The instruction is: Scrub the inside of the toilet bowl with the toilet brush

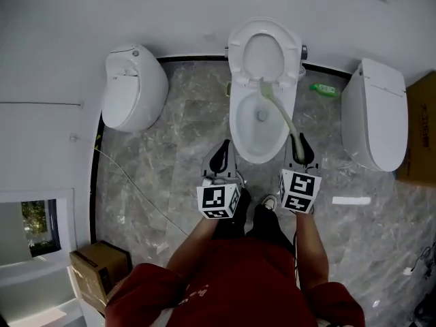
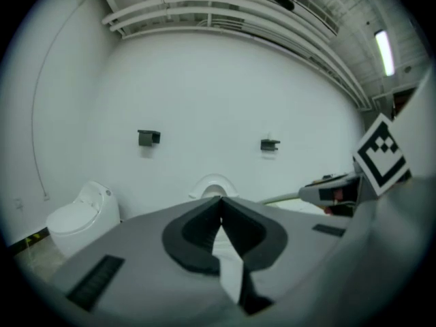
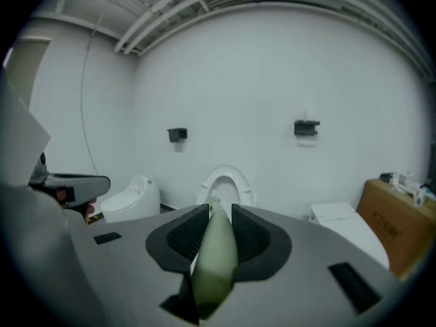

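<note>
The white toilet [image 1: 261, 125] stands in the middle with its seat lifted against the wall. A pale green toilet brush [image 1: 279, 114] slants from my right gripper [image 1: 298, 150] up to the back of the bowl, where its head rests near the rim. The right gripper [image 3: 219, 210] is shut on the brush handle [image 3: 214, 251], at the bowl's front right edge. My left gripper [image 1: 219, 157] hovers at the bowl's front left. Its jaws are shut with nothing in them [image 2: 219, 201]. The toilet [image 2: 214, 184] shows beyond them.
Two more white toilets flank it, one to the left [image 1: 133, 87] and one to the right [image 1: 375, 114]. A green bottle [image 1: 323, 88] lies by the wall. Cardboard boxes sit at lower left [image 1: 99, 268] and far right [image 1: 424, 128]. A white strip [image 1: 351, 200] lies on the marble floor.
</note>
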Tool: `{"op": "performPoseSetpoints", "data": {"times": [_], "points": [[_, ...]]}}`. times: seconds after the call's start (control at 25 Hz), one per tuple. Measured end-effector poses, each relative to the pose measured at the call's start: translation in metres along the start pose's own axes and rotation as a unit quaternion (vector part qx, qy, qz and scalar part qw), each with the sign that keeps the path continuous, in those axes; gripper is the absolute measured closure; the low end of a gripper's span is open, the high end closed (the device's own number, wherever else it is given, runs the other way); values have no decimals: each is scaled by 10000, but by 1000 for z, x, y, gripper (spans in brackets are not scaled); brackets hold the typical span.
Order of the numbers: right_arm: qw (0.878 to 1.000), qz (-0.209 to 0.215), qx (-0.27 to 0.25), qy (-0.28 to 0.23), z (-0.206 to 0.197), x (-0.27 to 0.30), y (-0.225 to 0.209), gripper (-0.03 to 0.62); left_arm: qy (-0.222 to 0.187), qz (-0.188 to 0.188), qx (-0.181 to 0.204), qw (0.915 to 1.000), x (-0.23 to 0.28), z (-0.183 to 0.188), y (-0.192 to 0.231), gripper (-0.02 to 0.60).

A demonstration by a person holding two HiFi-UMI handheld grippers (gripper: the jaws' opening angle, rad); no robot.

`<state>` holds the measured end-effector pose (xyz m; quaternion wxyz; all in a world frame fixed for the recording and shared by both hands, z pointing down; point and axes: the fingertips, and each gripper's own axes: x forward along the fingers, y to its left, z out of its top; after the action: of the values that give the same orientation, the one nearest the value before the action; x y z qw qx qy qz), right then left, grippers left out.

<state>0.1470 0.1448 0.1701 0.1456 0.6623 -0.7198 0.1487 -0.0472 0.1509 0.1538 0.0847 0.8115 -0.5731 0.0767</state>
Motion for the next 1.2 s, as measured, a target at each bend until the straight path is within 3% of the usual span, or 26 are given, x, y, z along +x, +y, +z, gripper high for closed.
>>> {"op": "performPoseSetpoints", "data": {"times": [0.12,0.36,0.64,0.84,1.2], "points": [[9974,-120,-483,-528,44,-27,3,493,-331,38,-28,9994,-10,40,4,581],[9881,-367,-776,-1279,114,-77,11,493,-987,35,258,9948,-34,110,19,581],[9683,-877,-1364,-1901,179,-126,33,493,-1595,-36,556,9856,-65,188,37,581],[9597,-1054,-1334,-2237,205,-129,45,493,-1482,-46,776,9859,-74,206,47,581],[9570,-1127,-1232,-2371,215,-133,37,493,-1635,-267,1094,9801,-67,211,31,581]]}}
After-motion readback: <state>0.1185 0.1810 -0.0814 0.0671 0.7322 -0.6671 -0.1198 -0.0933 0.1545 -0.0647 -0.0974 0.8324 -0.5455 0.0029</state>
